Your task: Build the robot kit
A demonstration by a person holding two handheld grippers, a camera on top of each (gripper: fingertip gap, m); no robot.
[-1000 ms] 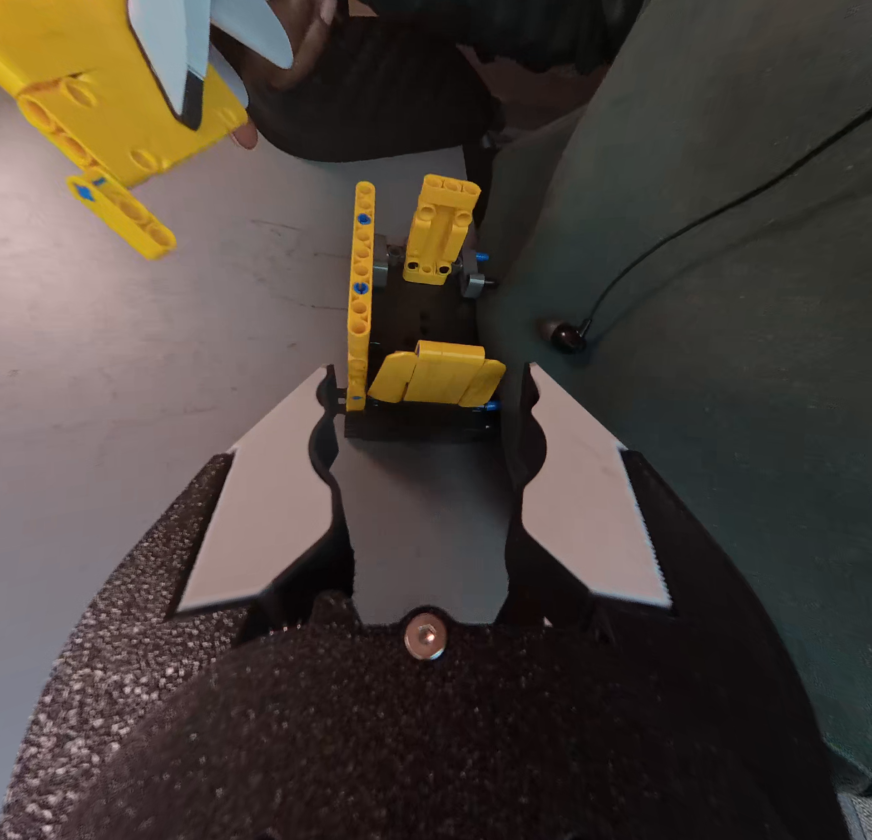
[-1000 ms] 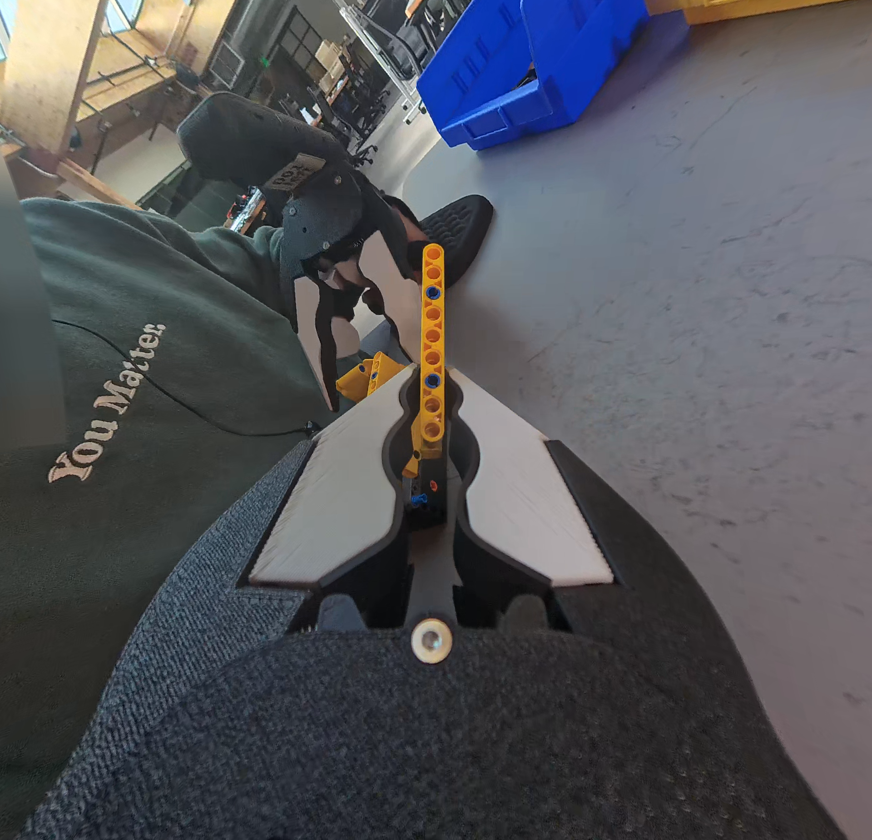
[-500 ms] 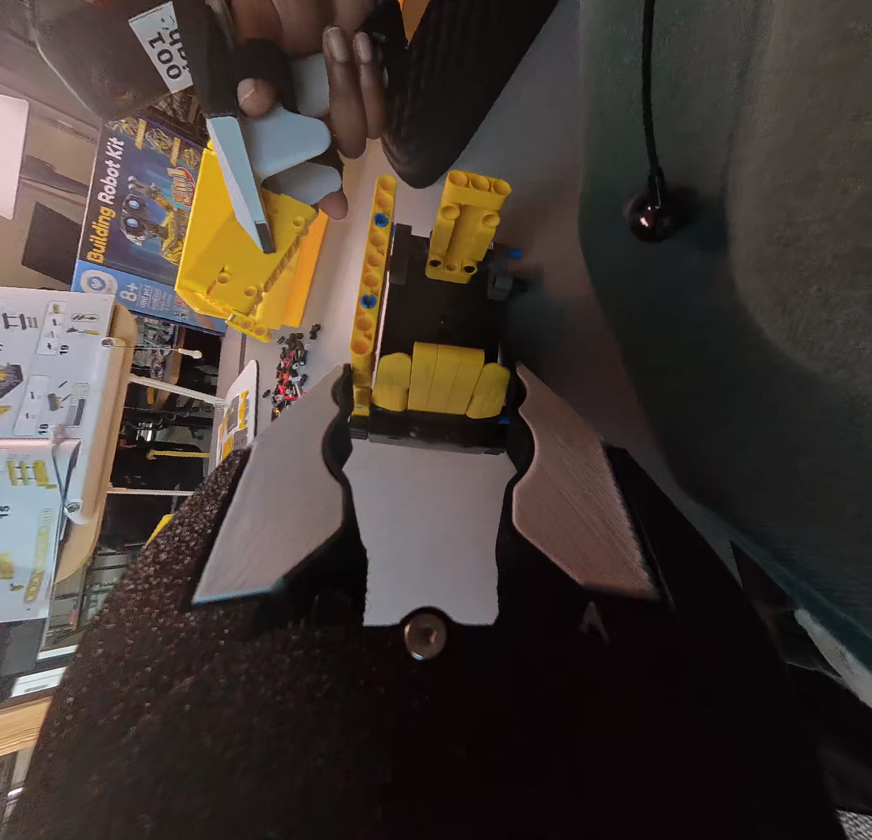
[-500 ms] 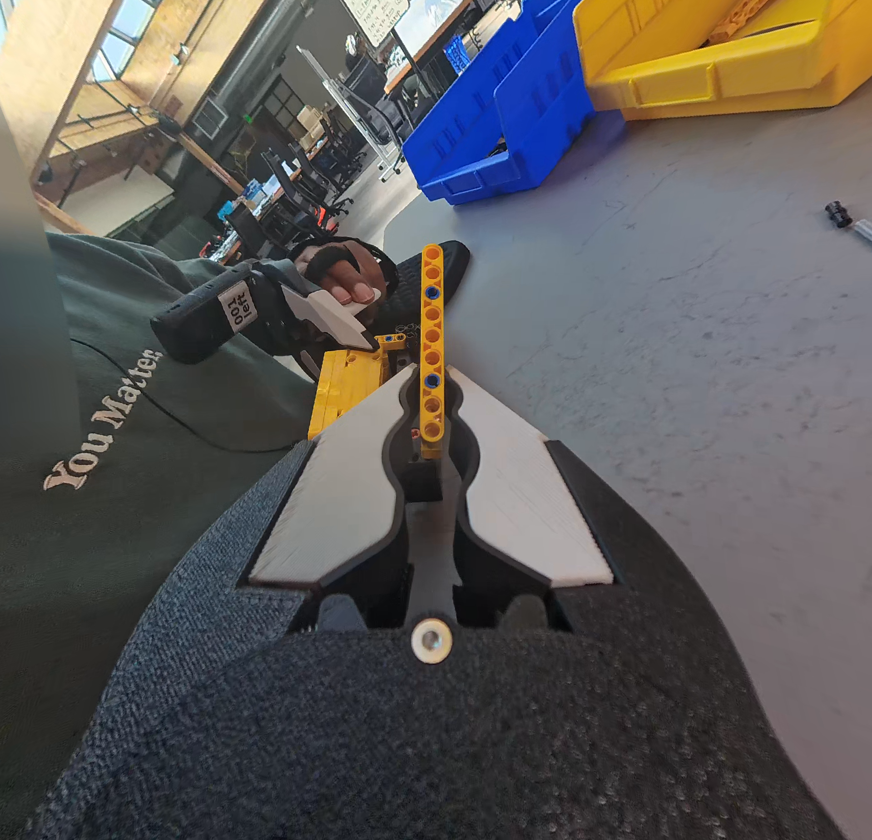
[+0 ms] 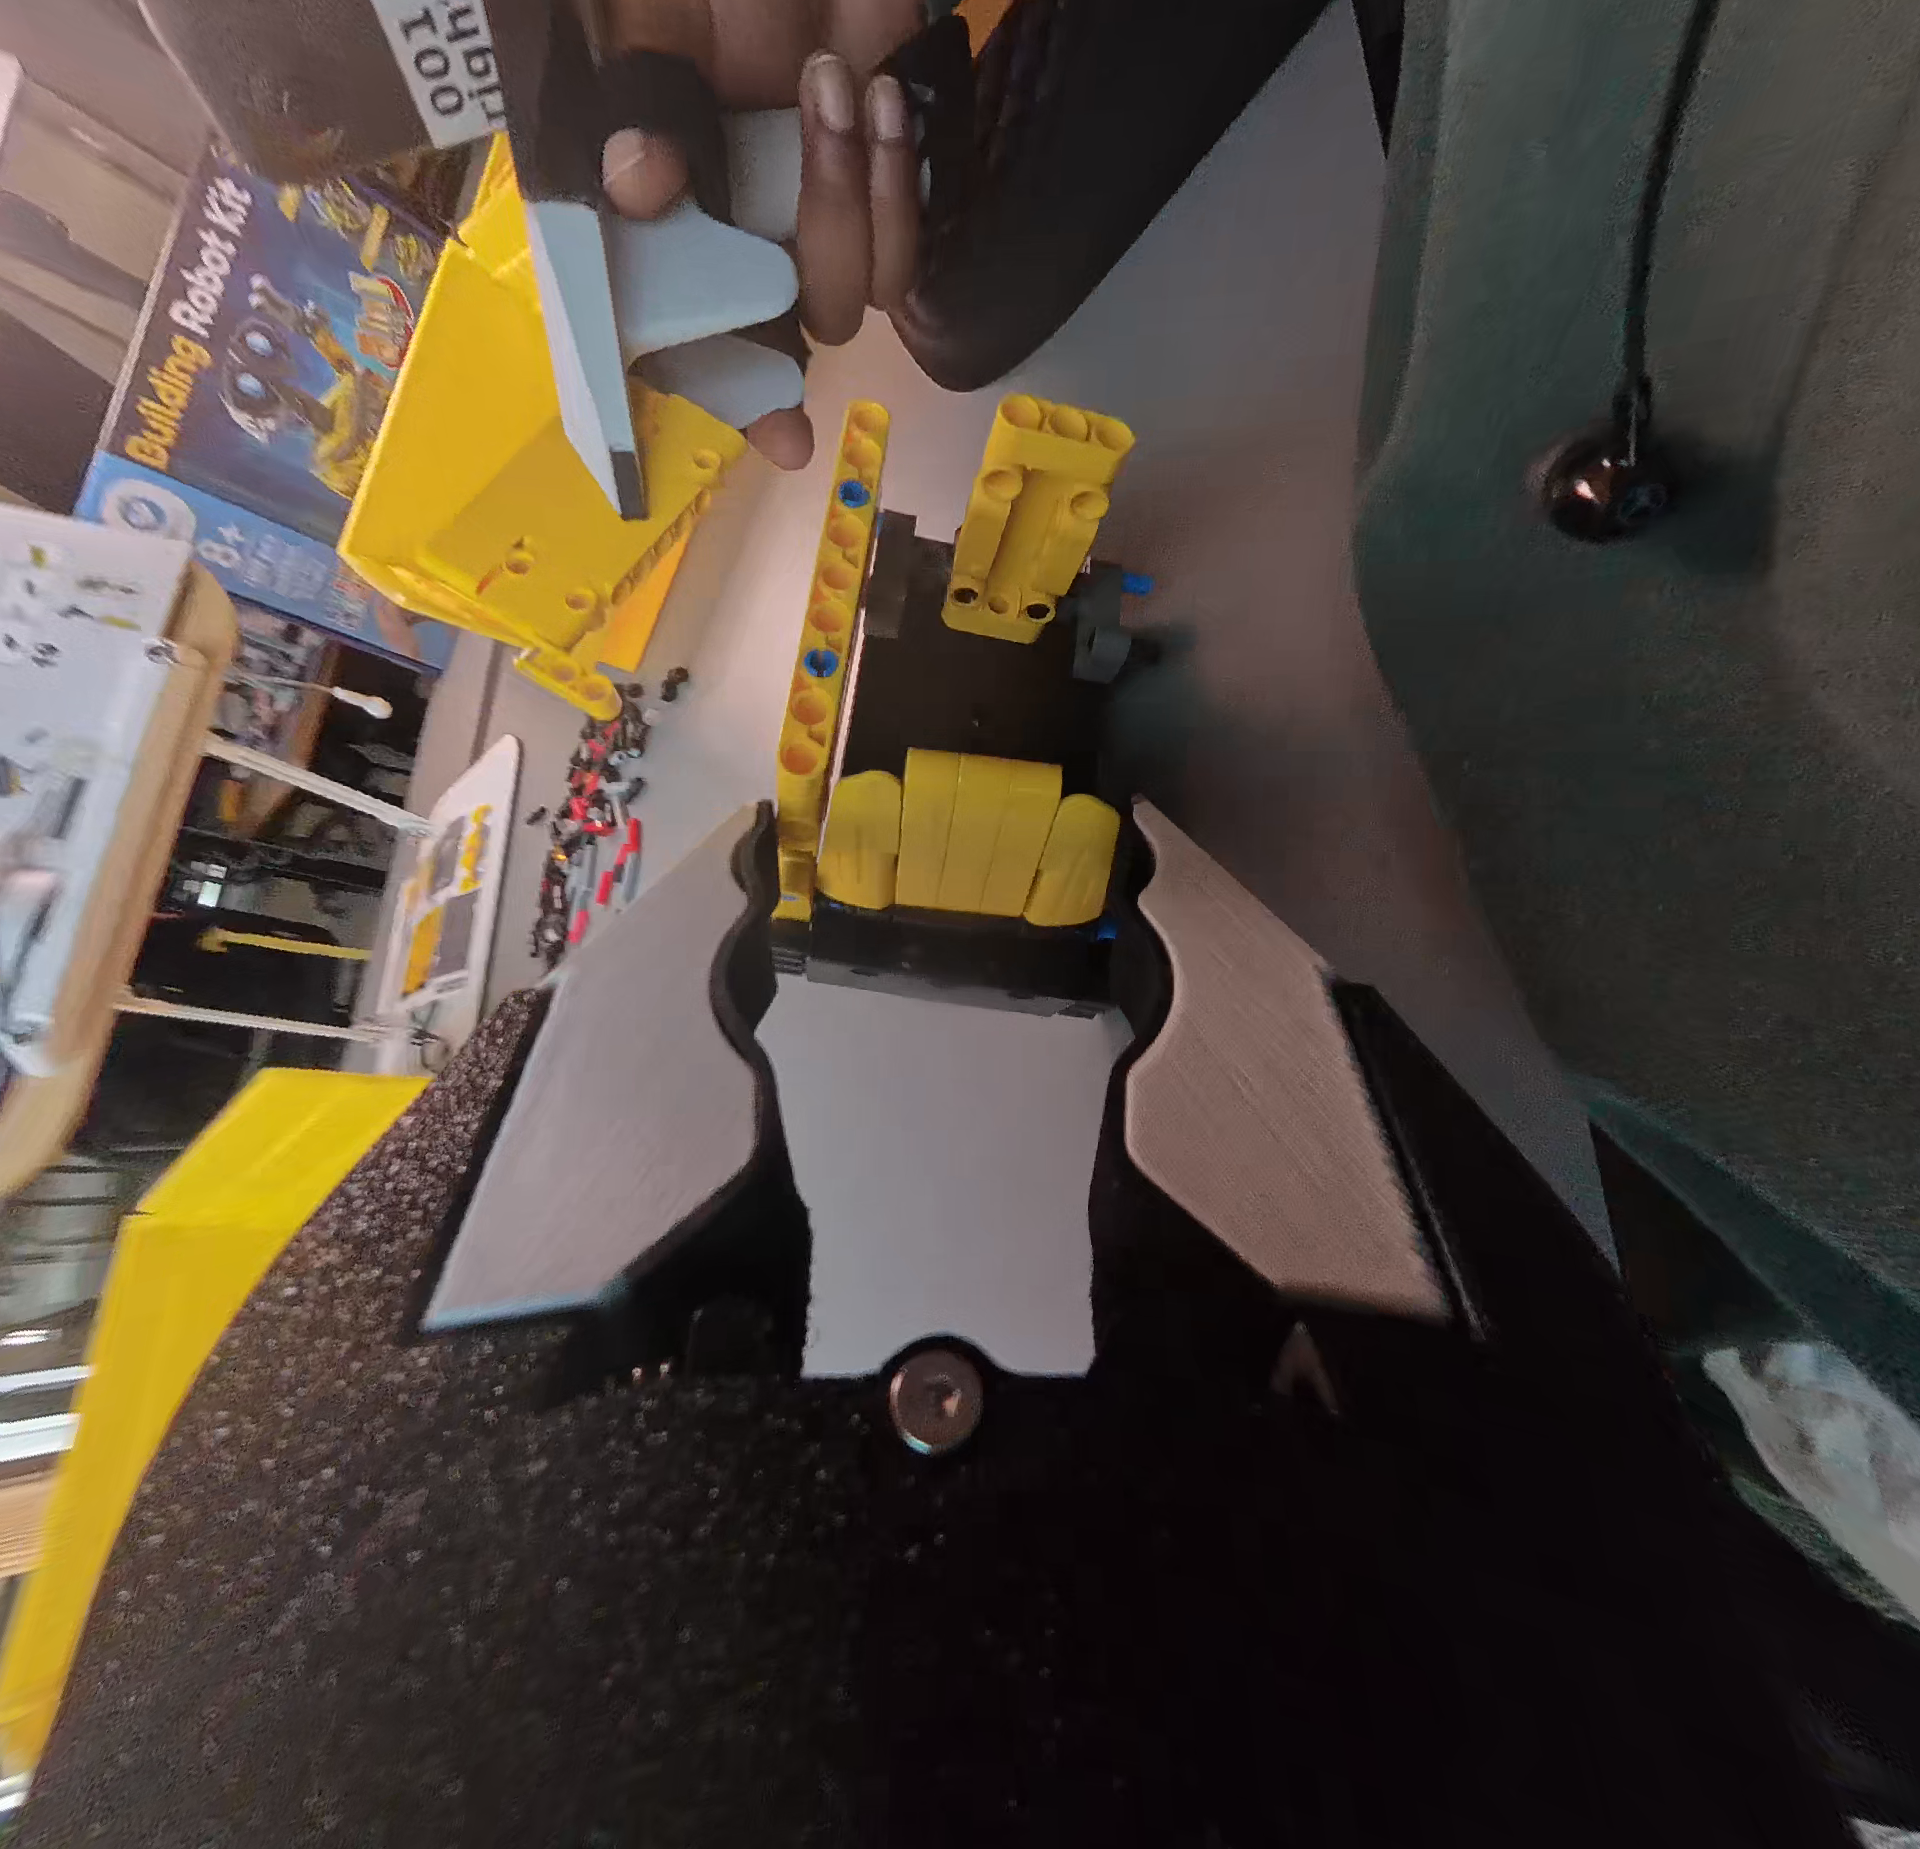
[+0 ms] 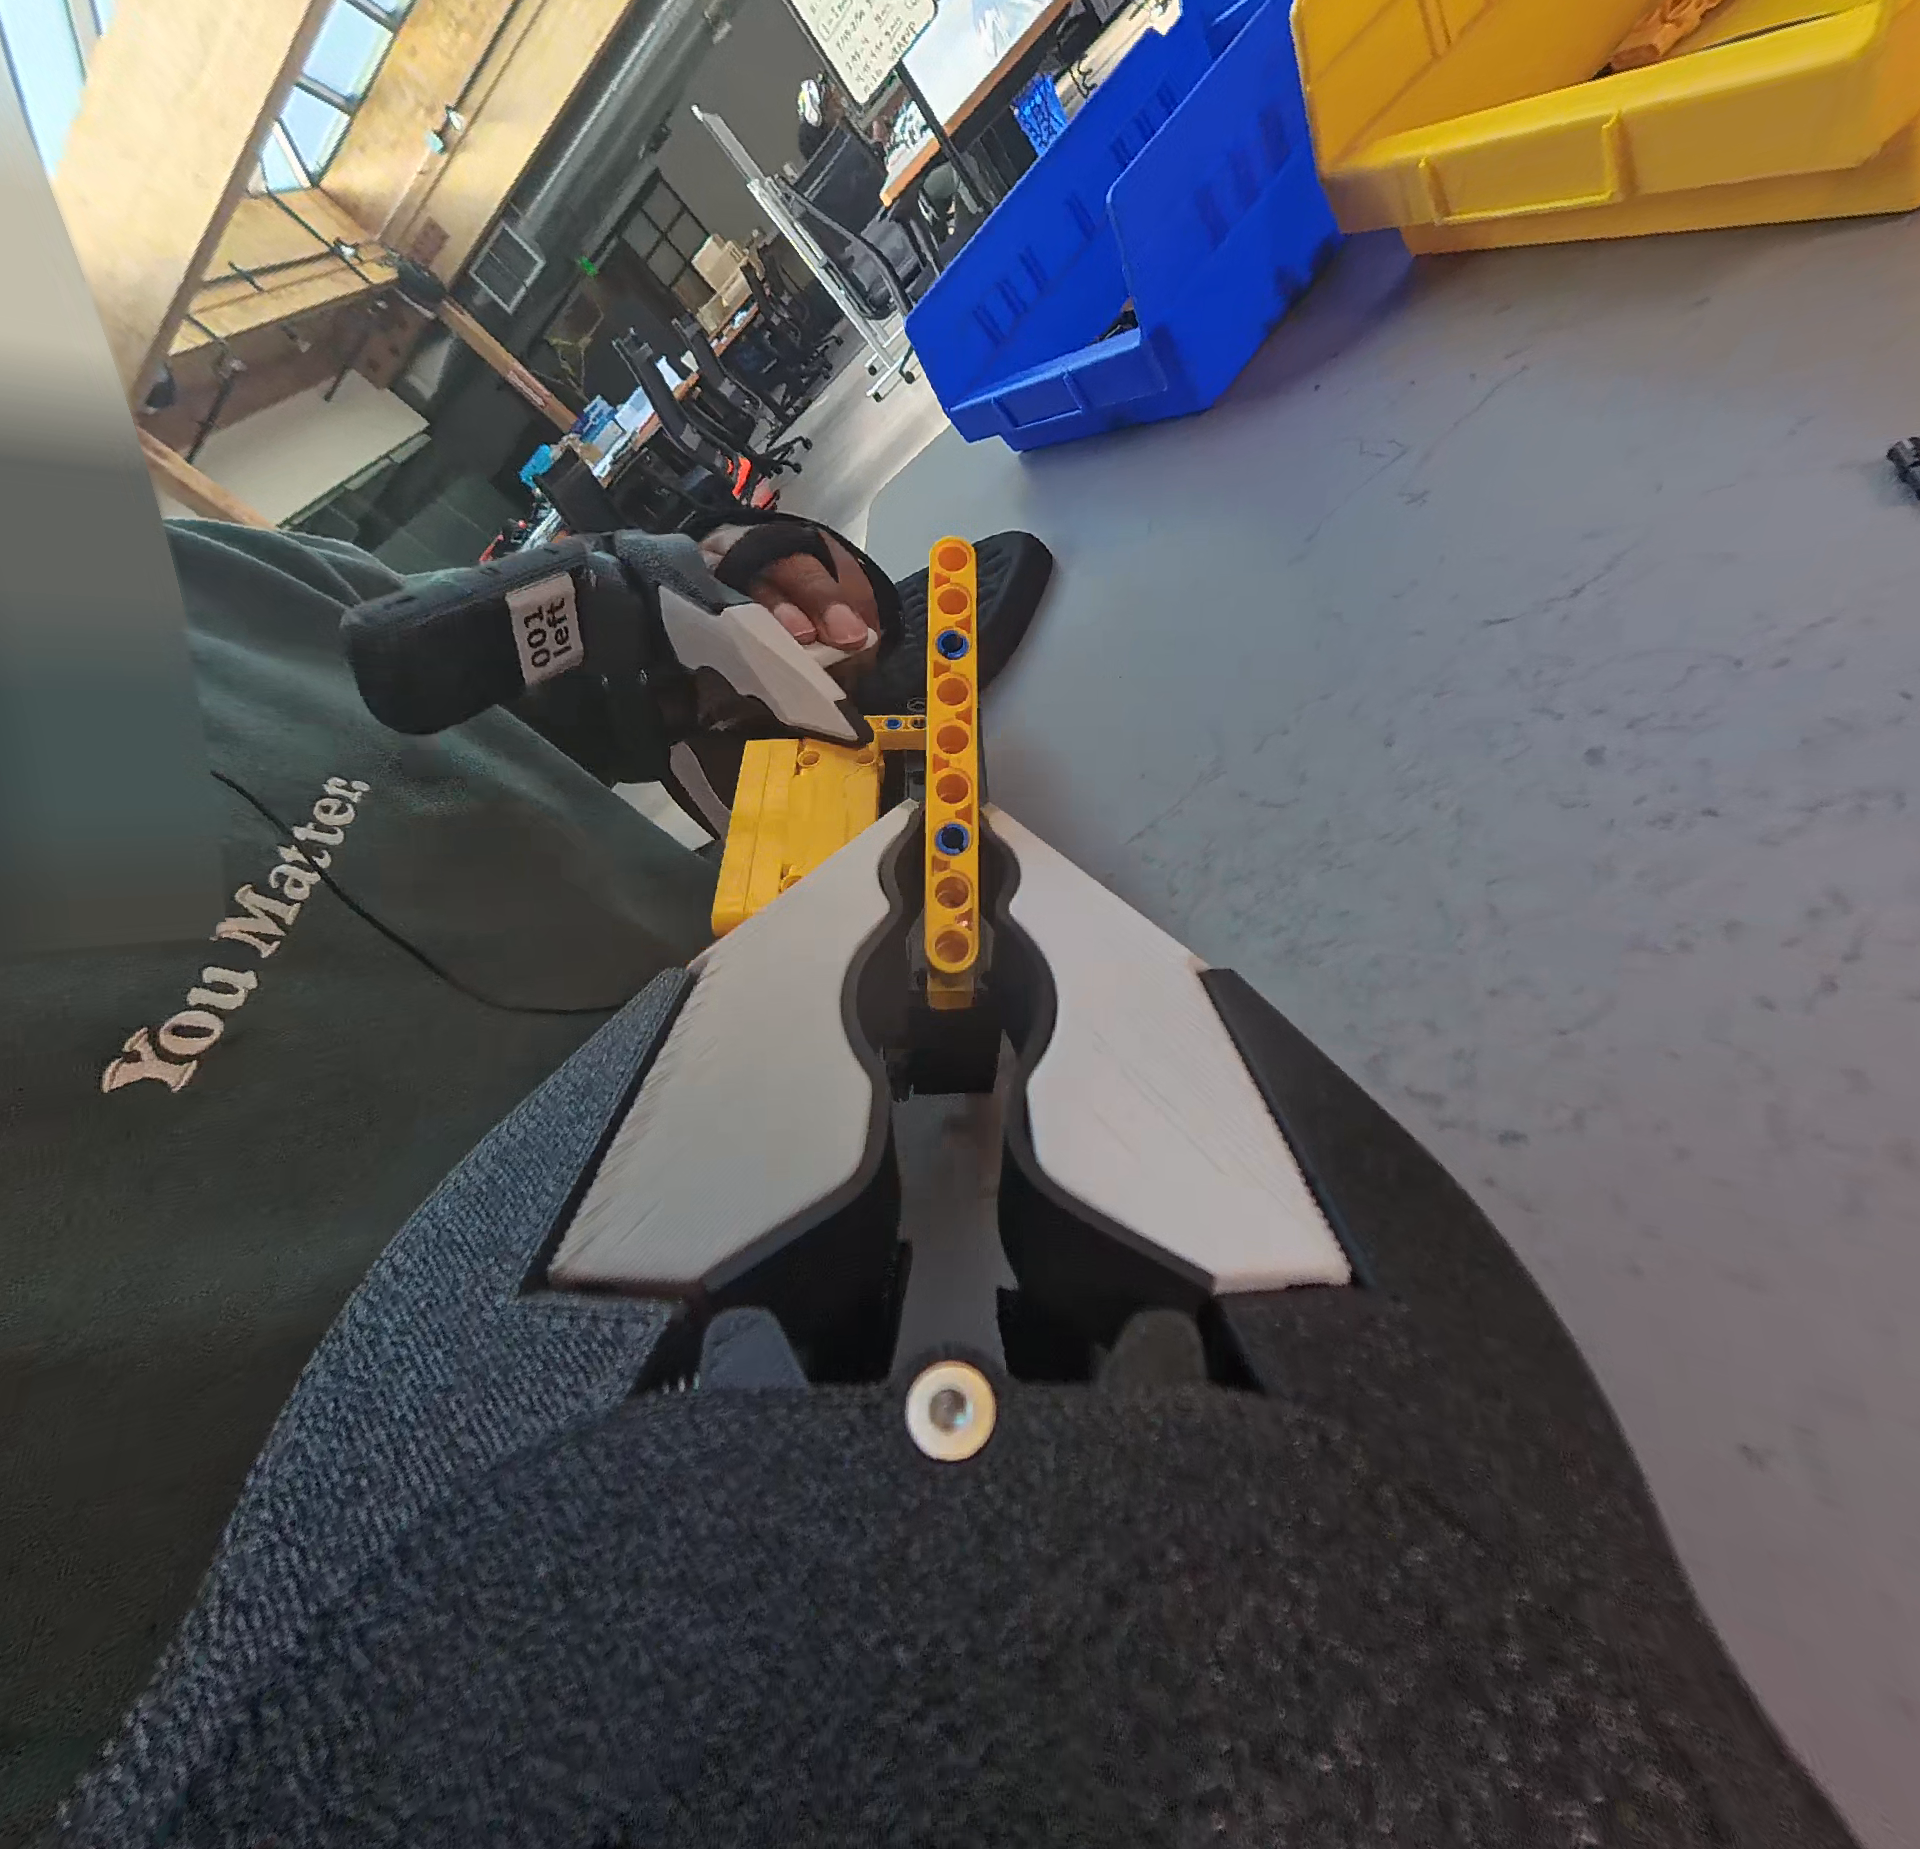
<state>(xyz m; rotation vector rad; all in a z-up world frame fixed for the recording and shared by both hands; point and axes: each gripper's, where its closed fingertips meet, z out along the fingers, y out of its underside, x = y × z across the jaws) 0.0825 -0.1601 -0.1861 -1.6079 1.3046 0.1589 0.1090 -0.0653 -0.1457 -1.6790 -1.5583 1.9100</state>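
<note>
Between left gripper jaws — black-yellow brick model, table-edge close.

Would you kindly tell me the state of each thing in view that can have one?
left gripper, shut on the black-and-yellow model.
right gripper, shut on the yellow beam piece.
black-and-yellow model, gripped across its near end.
yellow beam piece, gripped at its lower end, beam pointing up in the right wrist view.
small loose parts, scattered on the table.
yellow bin, open-topped, something orange inside.
blue bins, open-topped, contents hidden.
</note>
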